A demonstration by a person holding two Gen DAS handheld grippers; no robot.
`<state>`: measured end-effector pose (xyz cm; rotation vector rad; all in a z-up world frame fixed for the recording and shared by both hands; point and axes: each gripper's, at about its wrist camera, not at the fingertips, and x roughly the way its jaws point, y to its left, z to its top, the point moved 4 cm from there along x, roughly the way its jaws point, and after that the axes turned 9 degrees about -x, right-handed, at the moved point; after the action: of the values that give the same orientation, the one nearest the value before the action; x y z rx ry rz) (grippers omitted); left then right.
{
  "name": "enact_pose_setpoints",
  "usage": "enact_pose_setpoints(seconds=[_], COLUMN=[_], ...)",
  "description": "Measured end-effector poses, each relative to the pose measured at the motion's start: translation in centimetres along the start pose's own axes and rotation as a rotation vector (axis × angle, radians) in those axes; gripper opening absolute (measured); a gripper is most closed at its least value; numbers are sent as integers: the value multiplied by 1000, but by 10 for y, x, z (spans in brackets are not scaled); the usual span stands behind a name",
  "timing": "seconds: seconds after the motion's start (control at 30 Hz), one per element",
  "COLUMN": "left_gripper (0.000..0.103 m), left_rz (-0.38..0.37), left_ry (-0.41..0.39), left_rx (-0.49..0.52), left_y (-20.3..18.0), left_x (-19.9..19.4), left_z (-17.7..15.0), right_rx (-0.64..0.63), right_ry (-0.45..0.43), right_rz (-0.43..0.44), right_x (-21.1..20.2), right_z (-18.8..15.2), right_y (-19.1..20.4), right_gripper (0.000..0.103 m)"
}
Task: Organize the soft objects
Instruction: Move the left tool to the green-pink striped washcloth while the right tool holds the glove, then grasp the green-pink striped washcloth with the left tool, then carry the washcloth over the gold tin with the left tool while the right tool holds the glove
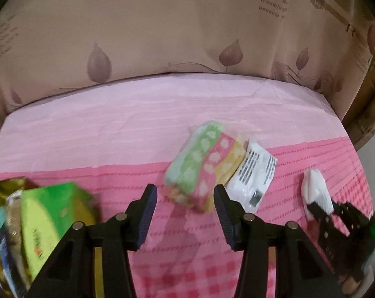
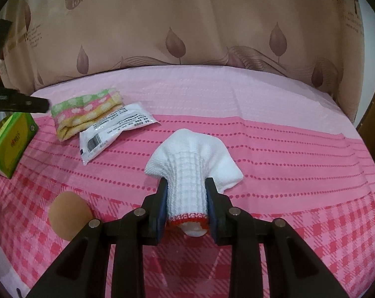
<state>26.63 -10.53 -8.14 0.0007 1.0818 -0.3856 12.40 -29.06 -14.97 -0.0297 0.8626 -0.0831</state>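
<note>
My left gripper (image 1: 185, 190) hovers open over the pink cloth, its fingertips just short of a wrapped bundle of green, pink and yellow towels (image 1: 199, 166), not touching it. A white packet with a barcode (image 1: 255, 173) lies against the bundle's right side. My right gripper (image 2: 186, 186) is shut on a white knitted glove with a red cuff (image 2: 189, 149); the glove's far end fans out on the cloth. In the left wrist view the right gripper (image 1: 336, 213) and the glove (image 1: 315, 186) show at the right edge. The towels (image 2: 85, 110) and packet (image 2: 113, 129) lie far left in the right wrist view.
A green tissue pack (image 1: 51, 218) (image 2: 11, 139) and several other packets (image 1: 3, 198) sit at the left. A tan round object (image 2: 68, 213) rests near the front left. A beige leaf-print curtain (image 2: 187, 37) hangs behind the pink-covered table (image 2: 261, 114).
</note>
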Motion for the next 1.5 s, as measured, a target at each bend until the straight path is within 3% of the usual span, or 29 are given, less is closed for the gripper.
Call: enact_pose_setpoints(seconds=[0.3,0.43,0.5,0.6,0.9,1.13,1.33,1.5], left_gripper=[49,48,21,19,19,19,19,19], left_rz=[9,-20,-47,-44,-13,61,170,198], left_ry=[42,42,34,46,-5,-66,-118,-153], left_rx=[-54,-60,-73,-88,-95,-85,-39,-29], left_y=[7,0,-3,-3,0,2,8,12], left_x=[51,61,60,60,19,-18,-50,-73], left_z=[17,13,10,6,-3,-17,-29,-36], right_rx=[20,27,28,28,28,28,34,42], right_ry=[9,10,10,10,10,9,10,11], right_rz=[28,36,37,37,38,38,45,52], right_x=[2,3,3,2,3,4,5,6], right_z=[0,0,0,0,0,-1,-2,-2], right_y=[-1,-2,-2,-3,-2,-2,-3,-6], right_gripper=[30,30,30,30,30,31,31,32])
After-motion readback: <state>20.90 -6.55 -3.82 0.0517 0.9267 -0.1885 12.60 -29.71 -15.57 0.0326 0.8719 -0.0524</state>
